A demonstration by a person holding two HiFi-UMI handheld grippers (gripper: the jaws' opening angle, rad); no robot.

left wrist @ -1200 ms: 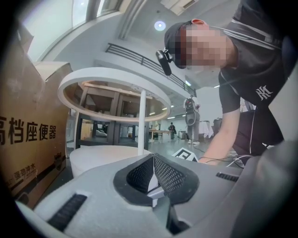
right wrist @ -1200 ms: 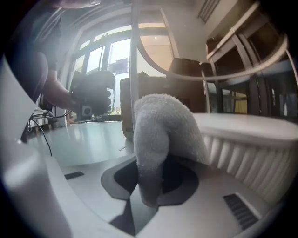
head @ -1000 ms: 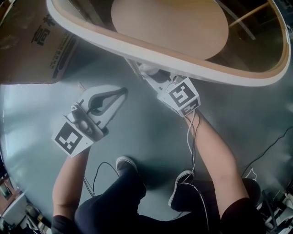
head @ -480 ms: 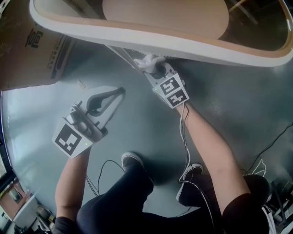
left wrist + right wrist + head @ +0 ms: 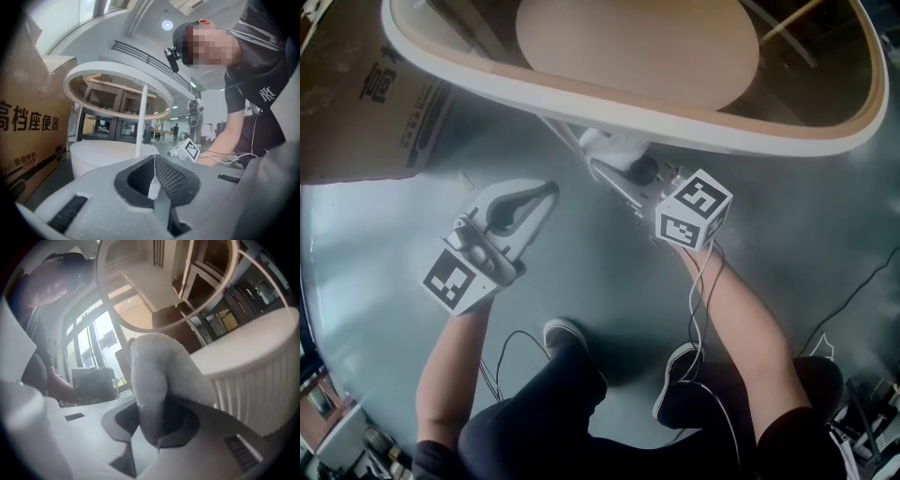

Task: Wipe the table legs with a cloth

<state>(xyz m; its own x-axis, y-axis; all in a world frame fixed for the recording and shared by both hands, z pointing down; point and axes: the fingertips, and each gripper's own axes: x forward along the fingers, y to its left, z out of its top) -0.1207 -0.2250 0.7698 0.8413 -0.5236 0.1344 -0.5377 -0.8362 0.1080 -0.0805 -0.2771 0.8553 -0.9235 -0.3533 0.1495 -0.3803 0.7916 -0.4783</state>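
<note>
Wiping step in hand: right gripper [image 5: 157,427] clamped on cloth [image 5: 159,380] beside table leg [image 5: 565,134], upper centre. Left gripper [image 5: 153,180] closed, empty. Next, as judged: stroke cloth along leg.

A large, open indoor hall of a commercial or showroom kind is indicated, rather than a home. A smooth grey floor [image 5: 609,272] is spread across the middle of the head view. A printed cardboard box [image 5: 356,94] is stood at its upper left, beside a round table [image 5: 722,131]. At the top centre of the left gripper view, a high ceiling with a round lamp [image 5: 167,25] and a railed upper gallery [image 5: 140,52] are shown. Distant tables [image 5: 159,134] are seen at mid-frame. Tall windows [image 5: 101,341] are shown at the left of the right gripper view.
</note>
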